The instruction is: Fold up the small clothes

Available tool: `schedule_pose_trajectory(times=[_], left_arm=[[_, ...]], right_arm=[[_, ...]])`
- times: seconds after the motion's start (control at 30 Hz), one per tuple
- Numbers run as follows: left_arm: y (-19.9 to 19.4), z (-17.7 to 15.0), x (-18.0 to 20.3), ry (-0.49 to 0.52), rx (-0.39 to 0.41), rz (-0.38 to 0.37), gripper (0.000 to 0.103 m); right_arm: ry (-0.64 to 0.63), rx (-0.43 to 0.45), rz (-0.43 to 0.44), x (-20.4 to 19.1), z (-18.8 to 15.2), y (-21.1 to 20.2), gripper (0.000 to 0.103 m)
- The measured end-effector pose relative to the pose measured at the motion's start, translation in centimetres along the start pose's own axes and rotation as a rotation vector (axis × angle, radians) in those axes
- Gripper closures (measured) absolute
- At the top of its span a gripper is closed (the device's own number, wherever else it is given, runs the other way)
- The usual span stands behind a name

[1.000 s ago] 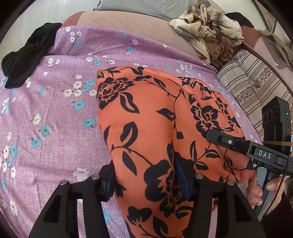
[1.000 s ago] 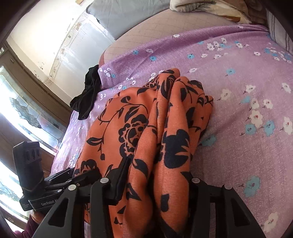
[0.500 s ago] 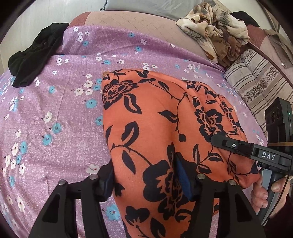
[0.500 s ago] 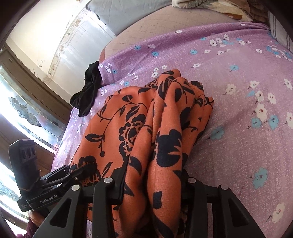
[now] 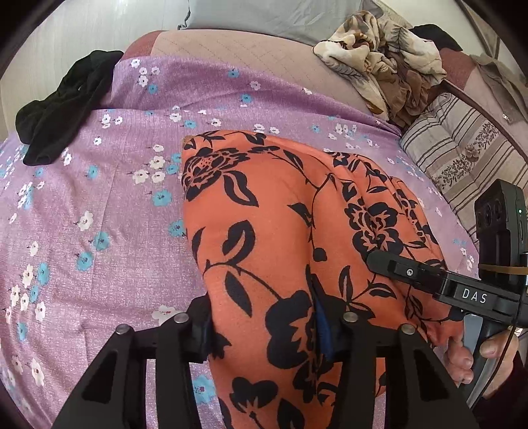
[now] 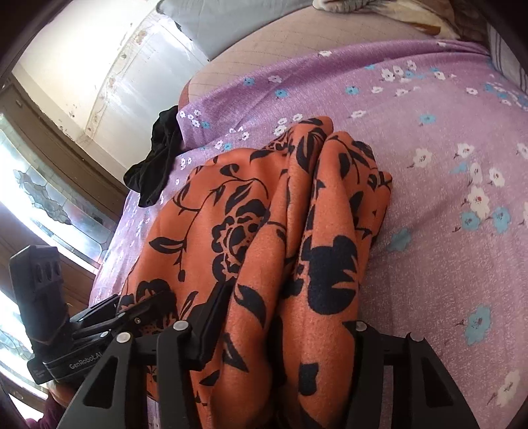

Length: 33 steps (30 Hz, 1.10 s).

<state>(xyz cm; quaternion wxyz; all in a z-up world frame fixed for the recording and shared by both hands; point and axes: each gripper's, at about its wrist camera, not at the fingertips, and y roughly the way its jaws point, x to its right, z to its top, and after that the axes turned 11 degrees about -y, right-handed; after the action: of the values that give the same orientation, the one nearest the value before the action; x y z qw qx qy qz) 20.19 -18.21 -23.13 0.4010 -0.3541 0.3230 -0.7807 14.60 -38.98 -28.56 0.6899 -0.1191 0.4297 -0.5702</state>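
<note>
Left wrist view: nearest the lens, the left gripper (image 5: 264, 330) has its 2 fingers clamped on a bunched edge of the orange garment with black flowers (image 5: 280, 237), the cloth filling the gap between them. Just to the right, the right gripper (image 5: 409, 274) reaches in from the side with its fingers closed on the same near edge of the garment, and the person's right hand (image 5: 462, 356) wraps its handle. From those 2 grips the garment runs away across the purple floral sheet (image 5: 99, 237), its far end lying on the sheet. Farther off, a black garment (image 5: 62, 109) lies at the sheet's far left edge. A crumpled beige patterned cloth (image 5: 382, 59) sits at the far right, with a striped cushion (image 5: 462, 155) beside it and a grey pillow (image 5: 264, 16) at the very back.

In the right wrist view, the right gripper (image 6: 280, 330) pinches thick folds of the orange garment (image 6: 257, 224) between its 2 fingers. The left gripper (image 6: 132, 313) is low at the left, its fingers against the cloth's near edge. Beyond, the garment rises in 2 ridges that end on the purple sheet (image 6: 445, 165). The black garment (image 6: 155, 161) hangs at the sheet's far left corner, next to a window with patterned glass (image 6: 49, 204).
</note>
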Motion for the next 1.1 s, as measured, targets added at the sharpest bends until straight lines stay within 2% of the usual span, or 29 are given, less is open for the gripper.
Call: schedule_pose_trajectory(times=[0.2, 0.53, 0.8, 1.1], left_arm=[[-2.4, -0.2, 0.5, 0.031, 0.067, 0.055, 0.056], [-7.4, -0.8, -0.3, 0.044, 0.187, 0.130, 0.056], [-10.6, -2.3, -2.2, 0.005, 0.210, 0.180, 0.056], [-13.3, -4.2, -2.9, -0.023, 0.231, 0.199, 0.056]], right_arm=[[-0.024, 0.028, -0.012, -1.3, 0.5, -0.9, 0.053], [-0.098, 0.113, 0.012, -5.9, 1.0, -2.5, 0.054], [-0.139, 0.122, 0.042, -9.1, 0.7, -2.3, 0.054], [-0.160, 0.143, 0.046, -11.6, -0.7, -3.2, 0.054]])
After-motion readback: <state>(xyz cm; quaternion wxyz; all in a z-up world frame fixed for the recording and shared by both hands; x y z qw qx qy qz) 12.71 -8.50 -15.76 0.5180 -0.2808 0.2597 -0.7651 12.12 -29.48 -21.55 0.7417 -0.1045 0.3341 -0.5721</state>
